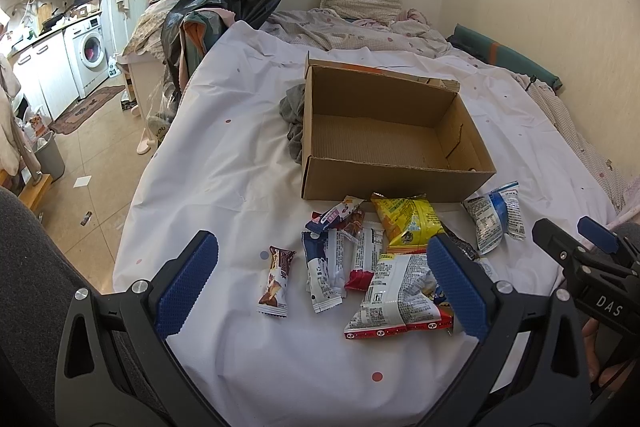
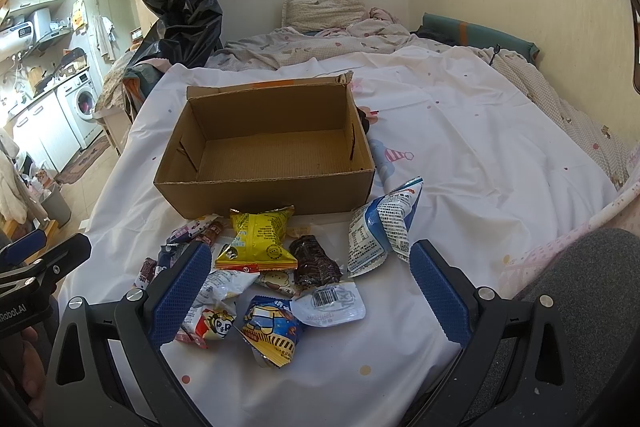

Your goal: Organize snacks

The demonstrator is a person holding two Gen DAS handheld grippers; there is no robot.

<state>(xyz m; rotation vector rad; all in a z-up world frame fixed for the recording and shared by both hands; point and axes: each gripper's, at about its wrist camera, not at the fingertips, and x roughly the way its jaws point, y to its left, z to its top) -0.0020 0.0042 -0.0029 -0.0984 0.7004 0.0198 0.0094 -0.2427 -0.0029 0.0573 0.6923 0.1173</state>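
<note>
Here, mid-frame on the white sheet (image 2: 460, 155), the cardboard box (image 2: 264, 183) sits open with only its bare corrugated floor showing. Just below it the snack packets lie heaped: the yellow bag (image 2: 258, 241), the blue-and-white bag (image 2: 380, 231). At the bottom, the left gripper (image 1: 320, 279) and the right gripper (image 2: 308, 291) each hang with jaws apart, gripping nothing.

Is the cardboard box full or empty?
Empty. The cardboard box shows only its bare bottom; the snack packets lie outside on the sheet.
</note>
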